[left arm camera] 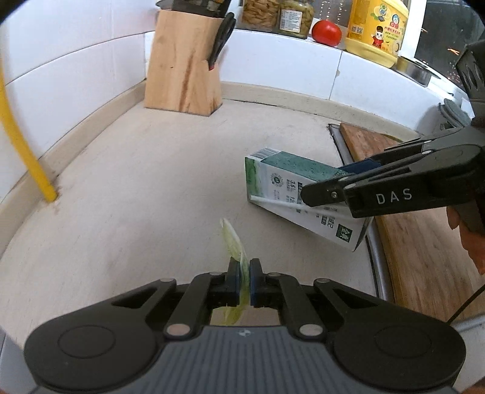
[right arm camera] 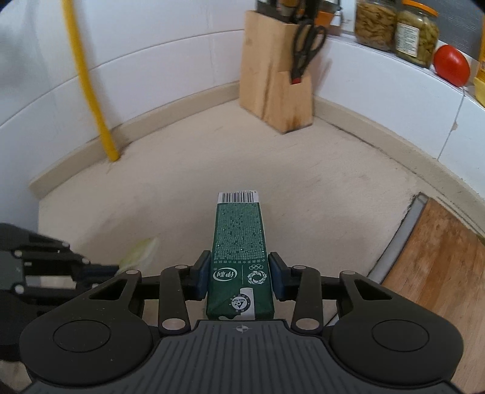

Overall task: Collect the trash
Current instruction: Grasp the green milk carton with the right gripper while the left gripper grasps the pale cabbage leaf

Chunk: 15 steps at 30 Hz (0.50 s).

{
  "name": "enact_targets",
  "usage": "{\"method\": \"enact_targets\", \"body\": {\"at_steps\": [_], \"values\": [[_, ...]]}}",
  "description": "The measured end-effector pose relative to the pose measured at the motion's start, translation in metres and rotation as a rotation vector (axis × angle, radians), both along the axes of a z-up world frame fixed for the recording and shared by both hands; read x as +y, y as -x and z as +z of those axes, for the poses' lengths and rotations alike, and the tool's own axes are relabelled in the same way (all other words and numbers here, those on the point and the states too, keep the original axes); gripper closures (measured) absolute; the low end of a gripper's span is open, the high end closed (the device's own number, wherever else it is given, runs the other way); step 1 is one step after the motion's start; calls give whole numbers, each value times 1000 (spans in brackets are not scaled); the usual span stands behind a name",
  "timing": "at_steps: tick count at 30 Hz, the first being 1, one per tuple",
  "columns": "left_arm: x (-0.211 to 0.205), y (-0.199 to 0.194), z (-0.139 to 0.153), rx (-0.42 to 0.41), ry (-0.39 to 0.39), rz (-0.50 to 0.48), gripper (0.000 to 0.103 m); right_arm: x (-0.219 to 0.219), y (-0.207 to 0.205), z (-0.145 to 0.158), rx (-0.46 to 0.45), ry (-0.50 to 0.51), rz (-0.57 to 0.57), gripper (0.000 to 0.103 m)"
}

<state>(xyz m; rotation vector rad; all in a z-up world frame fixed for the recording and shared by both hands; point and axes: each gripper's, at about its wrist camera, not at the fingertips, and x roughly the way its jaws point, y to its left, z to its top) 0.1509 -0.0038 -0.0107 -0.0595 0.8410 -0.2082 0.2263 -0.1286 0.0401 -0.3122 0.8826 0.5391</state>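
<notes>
My left gripper (left arm camera: 243, 280) is shut on a pale green cabbage leaf (left arm camera: 235, 248) and holds it over the beige counter (left arm camera: 136, 188). My right gripper (right arm camera: 239, 277) is shut on a green and white milk carton (right arm camera: 239, 242), which points forward between the pads. In the left wrist view the carton (left arm camera: 272, 178) is tilted, one end raised off the counter, with the right gripper (left arm camera: 339, 178) clamped on it from the right. In the right wrist view the left gripper (right arm camera: 103, 268) and leaf (right arm camera: 139, 251) show at lower left.
A wooden knife block (left arm camera: 182, 63) with scissors stands in the back corner. A yellow pipe (left arm camera: 18, 130) rises at the left wall. A wooden cutting board (left arm camera: 424, 242) lies at the right. Jars (left arm camera: 295, 15), a tomato (left arm camera: 326, 32) and a yellow bottle (left arm camera: 376, 30) sit on the ledge.
</notes>
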Motion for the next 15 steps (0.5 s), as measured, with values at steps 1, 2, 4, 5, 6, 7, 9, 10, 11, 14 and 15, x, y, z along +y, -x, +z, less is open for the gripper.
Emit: {"method": "enact_targets", "body": {"at_steps": [1,2,4,5,6,7,9,10,11,14,15], "values": [[1,3,0,3,0,2,100,1,3,-1,3,1,2,56],[3,7,-2,9,0,3,100,3,7,-2,3,11,8,56],[5,10,-4,16,-6,8,100,8,10,-7,14,26,6,55],[6,11,-5,19,-8,13,100,10,11,-9,22,33,5,55],[8,11,-7,22,-8,12,99,12,11,-11,27,37,2,55],[9,11,-8,21,-9,16,98,13,11,-13,29,36,-2,53],[12,11,-10,24,-7,32,96,16,11,-15,20,47,-5,50],[13,11,-11,29,0,34,92,17,11,-15,18,51,-7,41],[14,11,-12,29,5,42,85,18,11,-15,18,60,-3,34],[14,14,-12,13,3,52,65,20,13,-14,-8,80,9,23],[13,13,-12,8,1,56,63,20,13,-13,-9,81,14,23]]}}
